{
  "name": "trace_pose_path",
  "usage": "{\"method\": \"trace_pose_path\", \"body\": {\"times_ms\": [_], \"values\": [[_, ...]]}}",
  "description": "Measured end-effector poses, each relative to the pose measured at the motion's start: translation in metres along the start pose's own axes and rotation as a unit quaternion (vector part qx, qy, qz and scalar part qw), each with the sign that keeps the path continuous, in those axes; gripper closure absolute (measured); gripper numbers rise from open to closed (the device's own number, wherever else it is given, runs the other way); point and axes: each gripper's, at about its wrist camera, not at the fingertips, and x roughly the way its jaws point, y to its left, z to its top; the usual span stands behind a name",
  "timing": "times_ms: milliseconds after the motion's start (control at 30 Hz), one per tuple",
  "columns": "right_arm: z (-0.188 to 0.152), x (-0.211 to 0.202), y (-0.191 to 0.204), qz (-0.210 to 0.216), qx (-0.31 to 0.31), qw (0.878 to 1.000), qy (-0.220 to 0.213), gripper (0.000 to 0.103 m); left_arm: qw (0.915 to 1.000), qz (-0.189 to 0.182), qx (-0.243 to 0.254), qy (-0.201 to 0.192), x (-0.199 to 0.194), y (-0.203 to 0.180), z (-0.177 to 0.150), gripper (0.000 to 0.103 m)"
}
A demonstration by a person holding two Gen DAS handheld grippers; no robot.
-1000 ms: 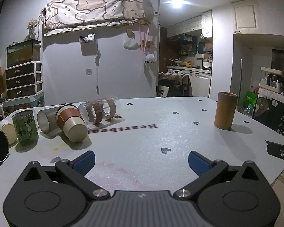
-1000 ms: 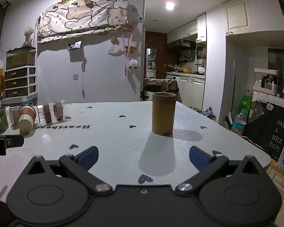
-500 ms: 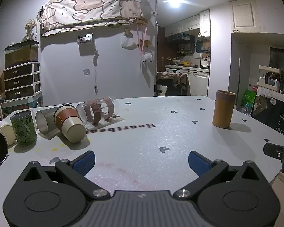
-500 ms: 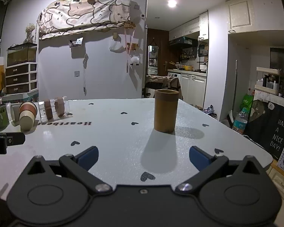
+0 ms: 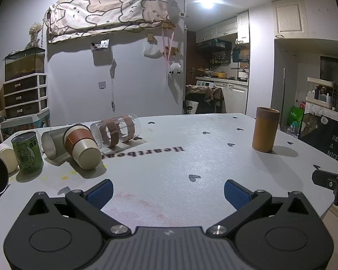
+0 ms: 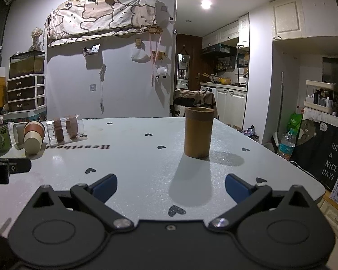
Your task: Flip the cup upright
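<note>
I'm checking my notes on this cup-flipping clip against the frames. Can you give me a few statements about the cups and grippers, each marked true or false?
1. The brown cylindrical cup stands upright on the table. True.
2. The left gripper is shut on a cup. False: it is open and holds nothing.
3. The paper cup lies on its side. True.
4. The clear glass stands upright. False: it lies on its side.
5. The right gripper is open. True.

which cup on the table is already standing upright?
The tan bamboo-look cup, alone on the right of the table. The paper cup, grey metal cup and clear glass lie on their sides.
</note>
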Motion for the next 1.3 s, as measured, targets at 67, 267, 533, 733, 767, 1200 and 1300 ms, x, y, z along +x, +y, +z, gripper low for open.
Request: {"method": "trace_pose_path", "body": {"times_ms": [67,267,533,733,767,1200,1300], "values": [[0.0001,0.0000,0.0000,-0.001,-0.001,1.000,0.000,0.000,1.0000,0.000,0.000,0.000,-0.0004,-0.0003,-0.0002,0.000],[0.0002,0.0000,-0.0001,0.000,-0.001,1.000,-0.001,0.000,1.0000,0.000,0.000,0.000,-0.0002,-0.0004,-0.0002,0.000],[0.0002,0.0000,0.0001,-0.001,-0.001,1.000,-0.001,0.000,1.0000,0.001,0.000,-0.001,-0.0014,-0.0006,0.0005,0.000],[0.0002,-0.0002,0.0005,-0.001,-0.002,1.000,-0.001,0.000,1.0000,0.000,0.000,0.001,0.0005,-0.0002,0.0000,0.000],[0.0002,-0.0002,0.0005,-0.001,-0.002,1.000,-0.002,0.000,1.0000,0.000,0.000,0.001,0.0004,-0.0002,-0.0001,0.000],[0.0007,-0.0003,0.0005,0.001,-0.005,1.000,-0.003,0.000,1.0000,0.001,0.000,0.000,0.0002,-0.0010,0.0003,0.000],[0.0007,-0.0003,0.0007,0.001,-0.005,1.000,-0.003,0.000,1.0000,0.001,0.000,0.001,0.0002,-0.0011,0.0003,0.000]]}}
